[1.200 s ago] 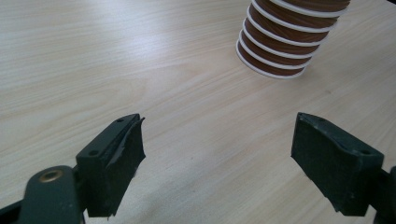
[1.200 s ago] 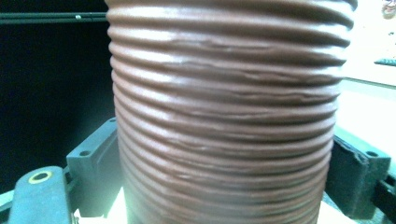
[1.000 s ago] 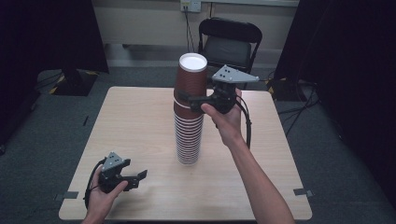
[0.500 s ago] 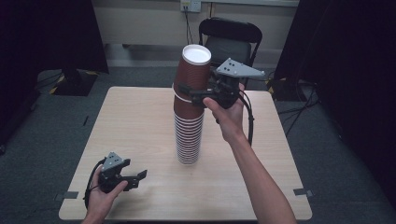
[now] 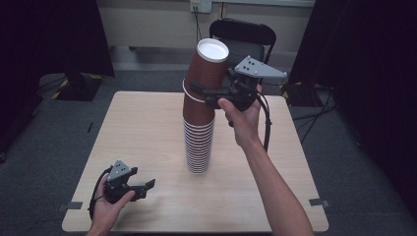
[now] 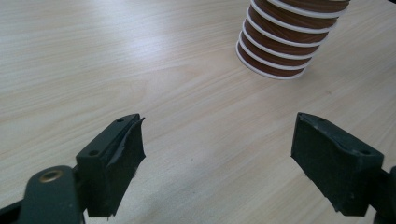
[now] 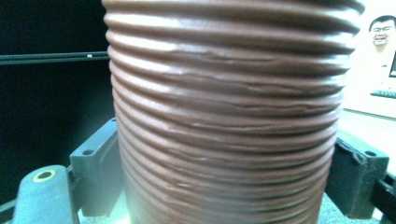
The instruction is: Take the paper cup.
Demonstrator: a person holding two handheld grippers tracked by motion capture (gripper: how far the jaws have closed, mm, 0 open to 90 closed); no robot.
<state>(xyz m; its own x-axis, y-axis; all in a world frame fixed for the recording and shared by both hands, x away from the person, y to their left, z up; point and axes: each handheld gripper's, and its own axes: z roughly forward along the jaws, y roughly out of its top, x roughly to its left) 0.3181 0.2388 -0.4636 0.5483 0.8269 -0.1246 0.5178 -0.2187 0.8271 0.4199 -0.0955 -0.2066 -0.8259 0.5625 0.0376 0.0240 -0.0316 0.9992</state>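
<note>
A tall stack of upside-down brown ribbed paper cups [image 5: 198, 145] stands mid-table; its lowest rims [image 6: 280, 42] appear in the left gripper view. My right gripper [image 5: 199, 93] is shut on the top cup [image 5: 207, 73], which is lifted and tilted to the right above the stack. In the right gripper view the cup's ribbed wall [image 7: 224, 116] sits between both pads [image 7: 95, 163], which press on its sides. Held in a hand at the table's front left, my left gripper [image 5: 146, 189] is open, its jaws wide apart over bare wood [image 6: 217, 149].
The light wooden table [image 5: 147, 128] has bare surface all around the stack. A black chair [image 5: 241, 37] stands beyond the far edge. Dark curtains hang at both sides, and cables lie on the grey floor.
The right hand has raised the top cup a little and tipped it to the right, away from the stack's line. The left gripper has stayed where it was.
</note>
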